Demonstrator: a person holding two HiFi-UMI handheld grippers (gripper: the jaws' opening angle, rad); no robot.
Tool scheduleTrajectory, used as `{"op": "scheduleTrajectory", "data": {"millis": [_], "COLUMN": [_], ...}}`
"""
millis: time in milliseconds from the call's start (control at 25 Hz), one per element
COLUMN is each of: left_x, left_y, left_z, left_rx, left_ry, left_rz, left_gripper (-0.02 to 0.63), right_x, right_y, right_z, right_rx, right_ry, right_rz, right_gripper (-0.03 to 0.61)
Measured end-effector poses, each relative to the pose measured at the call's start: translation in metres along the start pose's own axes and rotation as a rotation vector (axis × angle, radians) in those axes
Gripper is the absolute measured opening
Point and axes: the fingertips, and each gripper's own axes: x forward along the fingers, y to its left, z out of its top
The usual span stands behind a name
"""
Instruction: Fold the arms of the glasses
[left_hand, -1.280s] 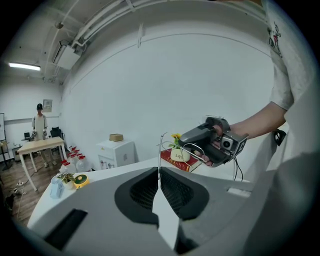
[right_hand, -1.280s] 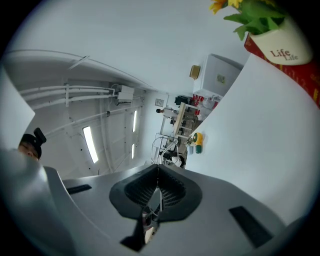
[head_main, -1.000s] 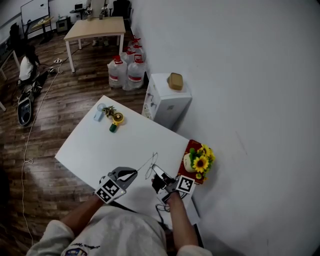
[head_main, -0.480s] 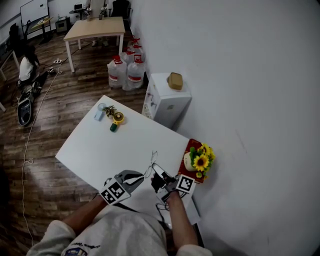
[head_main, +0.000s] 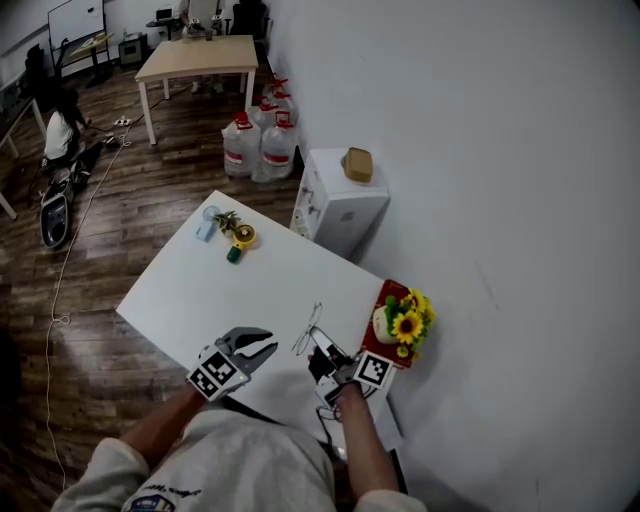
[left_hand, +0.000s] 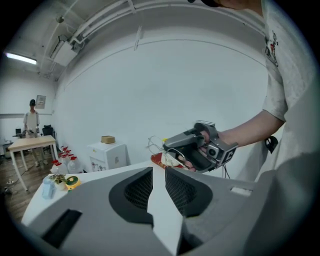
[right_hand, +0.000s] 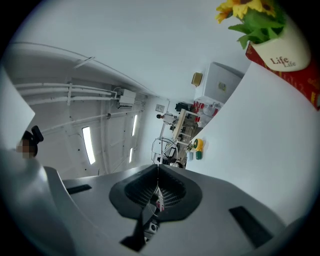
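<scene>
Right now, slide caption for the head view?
Right gripper grips glasses over table; left gripper, empty, has just been opening.

Just opened the jaws of the left hand-held gripper (head_main: 264, 349), letting go of the glasses (head_main: 307, 331); nothing between them now. Pulled it leftward, clear of the glasses.

**Head view.** The scene is dim and slightly soft, and darkens toward the corners. The white rectangular table top (head_main: 200, 290) and the white plastered wall (head_main: 500, 150) are rendered brightest, while the brown wooden floor (head_main: 130, 200) is left in shade.

**Gripper views.** Strong barrel distortion is enclosed by a black circular border. Light is supplied from above by a white ceiling strip lamp (left_hand: 20, 58) and by similar long tube lamps (right_hand: 88, 145), all burnt out to glare. The grey plastic left gripper (left_hand: 158, 170) is evenly lit, without hard shadows.
</scene>
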Motion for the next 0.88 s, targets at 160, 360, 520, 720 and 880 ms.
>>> {"op": "scheduleTrajectory", "data": {"millis": [160, 360, 520, 720, 880], "left_x": [-0.013, -0.025, -0.03, -0.036, -0.035], "left_y": [0.034, 0.068, 0.083, 0.084, 0.083], "left_z": [0.012, 0.026, 0.032, 0.033, 0.026], "left_rx": [0.003, -0.015, -0.046, -0.071, -0.091], "left_ry": [-0.028, -0.051, -0.082, -0.094, -0.089], "left_rz": [0.115, 0.223, 0.261, 0.274, 0.268], "left_gripper": [0.072, 0.027, 0.01, 0.005, 0.005], "right_x": [0.004, 0.012, 0.014, 0.011, 0.009], "right_y": [0.015, 0.038, 0.047, 0.059, 0.059], "right_z": [0.004, 0.003, 0.004, 0.005, 0.007], "right_rx": [-0.076, -0.13, -0.146, -0.165, -0.158], "right_ry": [-0.008, -0.008, -0.038, -0.06, -0.074], "right_rz": [0.033, 0.076, 0.092, 0.105, 0.112], "right_gripper": [0.011, 0.011, 0.011, 0.011, 0.011]}}
